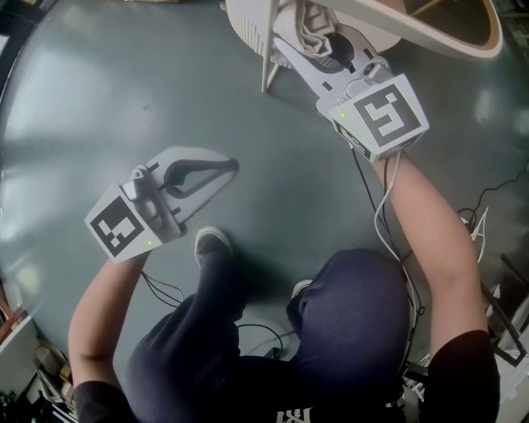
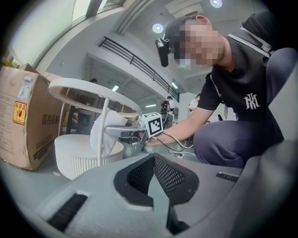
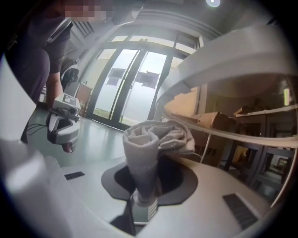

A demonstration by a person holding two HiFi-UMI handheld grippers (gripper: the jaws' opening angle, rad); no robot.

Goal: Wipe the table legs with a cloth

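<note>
Head view: right gripper [image 1: 321, 35] clamped on the cloth [image 1: 314, 23], set just beside a table leg [image 1: 270, 58] under the table [image 1: 463, 41] top, evidently for wiping; left gripper [image 1: 225, 168] well apart from the table, seemingly idle.
Left gripper view: jaws pressed together, nothing between them; cloth at the leg, contact not determinable.
Right gripper view: jaws closed on the bunched cloth, which stood up between them below the table rim.
</note>
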